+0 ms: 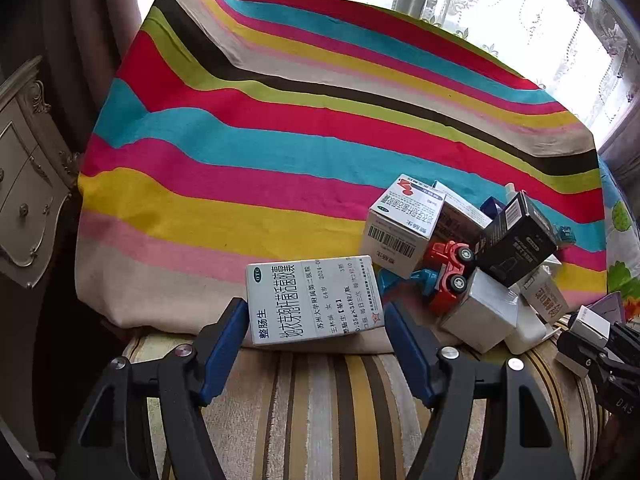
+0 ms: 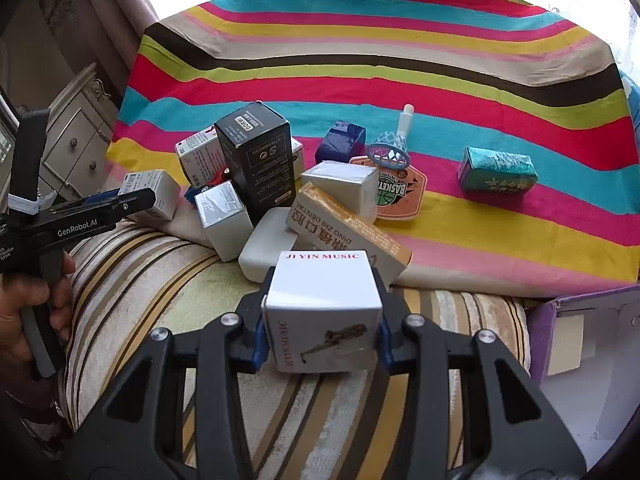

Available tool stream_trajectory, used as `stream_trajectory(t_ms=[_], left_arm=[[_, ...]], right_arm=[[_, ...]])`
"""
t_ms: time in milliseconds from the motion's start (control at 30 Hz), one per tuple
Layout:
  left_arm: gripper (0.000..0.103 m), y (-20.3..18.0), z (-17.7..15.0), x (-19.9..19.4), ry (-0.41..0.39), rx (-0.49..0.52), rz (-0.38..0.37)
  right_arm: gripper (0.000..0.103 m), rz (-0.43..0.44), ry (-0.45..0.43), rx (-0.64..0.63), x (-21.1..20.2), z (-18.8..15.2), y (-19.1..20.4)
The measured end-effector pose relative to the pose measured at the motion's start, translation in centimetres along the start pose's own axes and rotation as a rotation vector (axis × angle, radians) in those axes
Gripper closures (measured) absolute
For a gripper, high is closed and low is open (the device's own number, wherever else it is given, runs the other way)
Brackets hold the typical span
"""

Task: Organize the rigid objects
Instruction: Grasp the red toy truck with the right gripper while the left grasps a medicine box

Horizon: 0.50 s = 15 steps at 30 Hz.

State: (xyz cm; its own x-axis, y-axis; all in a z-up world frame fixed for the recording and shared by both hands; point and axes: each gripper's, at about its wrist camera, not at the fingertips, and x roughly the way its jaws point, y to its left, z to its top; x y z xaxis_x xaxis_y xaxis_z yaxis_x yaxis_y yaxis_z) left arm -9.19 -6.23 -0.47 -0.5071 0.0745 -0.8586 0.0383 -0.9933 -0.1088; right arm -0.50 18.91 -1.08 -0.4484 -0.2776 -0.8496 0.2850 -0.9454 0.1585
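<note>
Striped multicoloured cloth (image 1: 280, 128) covered the surface by a bright window. Left gripper (image 1: 316, 320) straddled a white printed medicine carton (image 1: 314, 300), long axis crosswise between the blue pads, which flanked its ends; contact unclear. Right gripper (image 2: 322, 340) clamped a white "JI YIN MUSIC" cube box (image 2: 322, 308), nearside of the box pile (image 2: 256, 172).

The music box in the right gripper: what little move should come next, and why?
Probably lift it slightly. The right gripper has both pads pressed on the music box, which sits close against the dental box and the pile, so raising it should clear them.
</note>
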Motion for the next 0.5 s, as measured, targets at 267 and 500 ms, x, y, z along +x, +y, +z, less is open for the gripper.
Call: stream_trajectory(t_ms=[267, 500], left_arm=[[0.026, -0.54, 0.1, 0.26, 0.013, 0.022, 0.029], [0.019, -0.91, 0.62, -0.22, -0.025, 0.057, 0.01]], right_arm=[[0.056, -0.026, 0.054, -0.01, 0.93, -0.25, 0.32], [0.054, -0.05, 0.069, -0.002, 0.93, -0.11, 0.27]])
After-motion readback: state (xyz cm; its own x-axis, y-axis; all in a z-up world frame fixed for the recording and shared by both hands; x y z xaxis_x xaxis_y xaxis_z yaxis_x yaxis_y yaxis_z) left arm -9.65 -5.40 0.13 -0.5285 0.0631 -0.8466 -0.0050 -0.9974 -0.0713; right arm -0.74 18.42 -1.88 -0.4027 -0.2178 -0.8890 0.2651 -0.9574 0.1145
